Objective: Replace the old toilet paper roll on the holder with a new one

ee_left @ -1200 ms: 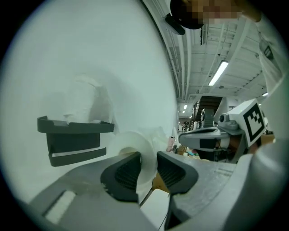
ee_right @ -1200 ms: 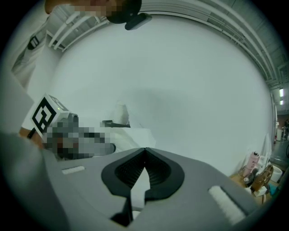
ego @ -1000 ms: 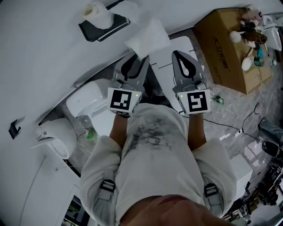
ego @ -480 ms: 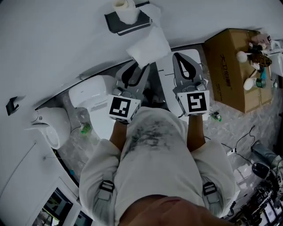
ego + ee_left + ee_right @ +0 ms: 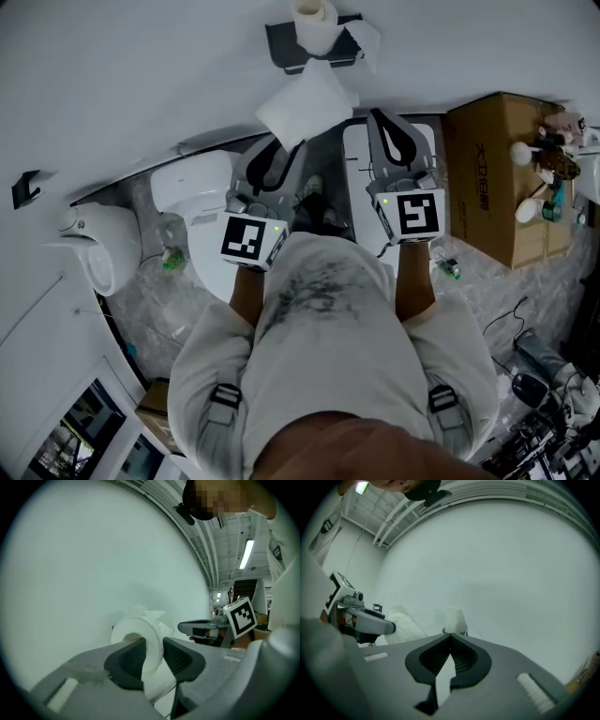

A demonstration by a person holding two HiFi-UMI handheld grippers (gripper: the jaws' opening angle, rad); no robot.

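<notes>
White wall fills the top of every view.

Head view: the left claw (image 5: 281, 150) is clamped on the new roll (image 5: 305, 103), which projects past its tips. The right claw (image 5: 381, 118) is beside it, on its right, with jaws together and nothing between them. The holder (image 5: 281, 47), a dark shelf on the wall, lies ahead of both claws, just beyond the new roll. The old roll (image 5: 314, 19) stands upright on it. A toilet (image 5: 187, 192) sits below and left of the left claw. A box (image 5: 492, 178) stands to the right of the right claw.

Left claw view: both pads (image 5: 129, 660) of the left claw (image 5: 153, 651) press on the wall of the new roll (image 5: 136, 632), whose open end faces the camera. The right claw (image 5: 187, 627) shows to the right, apart from the roll.

Right claw view: the jaws of the right claw (image 5: 450, 637) meet at the tips and hold nothing. The old roll (image 5: 454, 616) is directly ahead of the tips, against the wall. The new roll (image 5: 405, 620) is to the left, in the left claw (image 5: 389, 627).
</notes>
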